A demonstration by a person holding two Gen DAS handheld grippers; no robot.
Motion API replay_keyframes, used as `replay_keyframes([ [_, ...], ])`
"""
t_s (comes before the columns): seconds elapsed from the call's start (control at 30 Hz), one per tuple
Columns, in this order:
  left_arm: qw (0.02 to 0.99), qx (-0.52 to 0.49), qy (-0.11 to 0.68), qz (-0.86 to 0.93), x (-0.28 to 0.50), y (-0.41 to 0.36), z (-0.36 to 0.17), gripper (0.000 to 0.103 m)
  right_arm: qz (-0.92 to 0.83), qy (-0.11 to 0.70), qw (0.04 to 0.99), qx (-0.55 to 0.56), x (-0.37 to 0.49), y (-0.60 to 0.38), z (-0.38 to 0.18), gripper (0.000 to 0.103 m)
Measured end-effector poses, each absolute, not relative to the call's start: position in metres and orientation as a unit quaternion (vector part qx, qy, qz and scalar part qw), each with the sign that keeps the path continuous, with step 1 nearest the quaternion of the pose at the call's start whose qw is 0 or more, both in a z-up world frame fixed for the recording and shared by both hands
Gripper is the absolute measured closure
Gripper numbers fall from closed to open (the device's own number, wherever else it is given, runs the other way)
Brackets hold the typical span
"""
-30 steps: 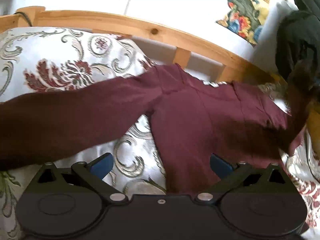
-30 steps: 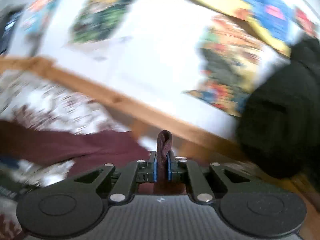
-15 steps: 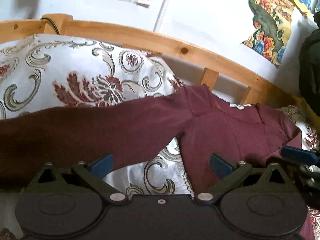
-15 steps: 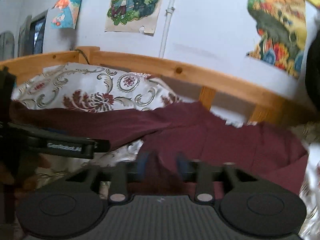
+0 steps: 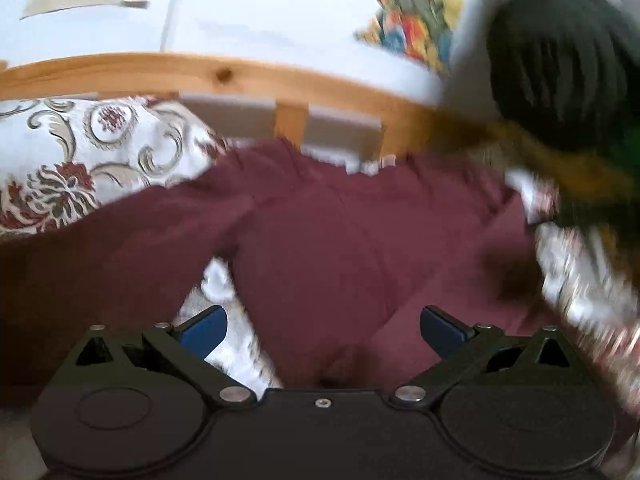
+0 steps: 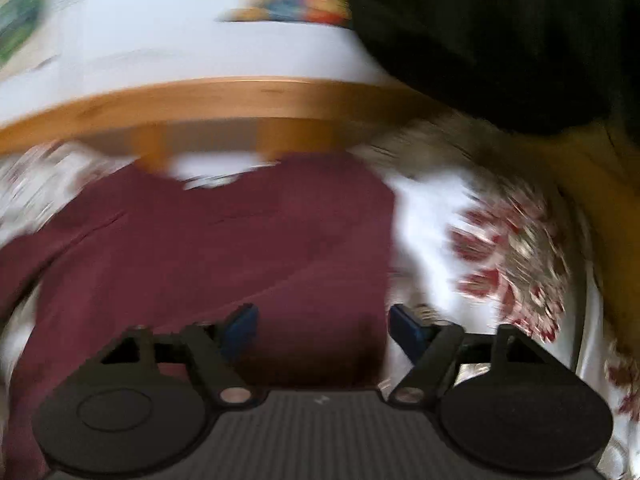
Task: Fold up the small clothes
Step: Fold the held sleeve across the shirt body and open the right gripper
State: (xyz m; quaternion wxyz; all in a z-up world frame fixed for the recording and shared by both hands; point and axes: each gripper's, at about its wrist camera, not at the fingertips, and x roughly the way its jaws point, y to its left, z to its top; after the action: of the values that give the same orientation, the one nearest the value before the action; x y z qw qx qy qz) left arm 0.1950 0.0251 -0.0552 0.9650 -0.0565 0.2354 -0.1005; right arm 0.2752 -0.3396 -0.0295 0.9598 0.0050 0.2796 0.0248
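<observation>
the left gripper's (image 5: 322,326) blue fingers (image 5: 204,326) stand wide apart with nothing pinched; the maroon top (image 5: 340,248) lies under and beyond them. the right gripper's (image 6: 322,326) jaws are opening, pads clear of the cloth, its right finger (image 6: 408,326) over the edge where the top meets the bedspread (image 6: 432,208). the top lies spread across the centre of both views, one sleeve (image 5: 100,256) running off to the lower left of the left view, neckline toward the rail (image 5: 224,72) at the top. likely risks: both views are blurred, so a quick grab could miss the edge, or pinch the patterned bedspread along with it. the long sleeve may drag and bunch, spoiling a flat fold. the dark bundle (image 5: 560,68) at upper right sits close enough to snag.
</observation>
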Motion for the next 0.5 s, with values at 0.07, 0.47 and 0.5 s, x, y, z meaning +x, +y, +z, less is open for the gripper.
replay_keyframes([
  [0.07,0.96,-0.048,0.258,-0.098,0.199,0.027,-0.064,0.001,0.032,0.299,0.951,0.077,0.301,-0.364,-0.031,0.036],
  [0.47,0.945,-0.019,0.31,-0.103,0.203,0.028,-0.086,0.001,-0.024,0.251,0.967,0.042,0.332,-0.364,-0.014,0.092],
  [0.5,0.945,-0.016,0.31,-0.102,0.202,0.027,-0.086,0.001,-0.03,0.257,0.965,0.039,0.334,-0.364,-0.015,0.092],
])
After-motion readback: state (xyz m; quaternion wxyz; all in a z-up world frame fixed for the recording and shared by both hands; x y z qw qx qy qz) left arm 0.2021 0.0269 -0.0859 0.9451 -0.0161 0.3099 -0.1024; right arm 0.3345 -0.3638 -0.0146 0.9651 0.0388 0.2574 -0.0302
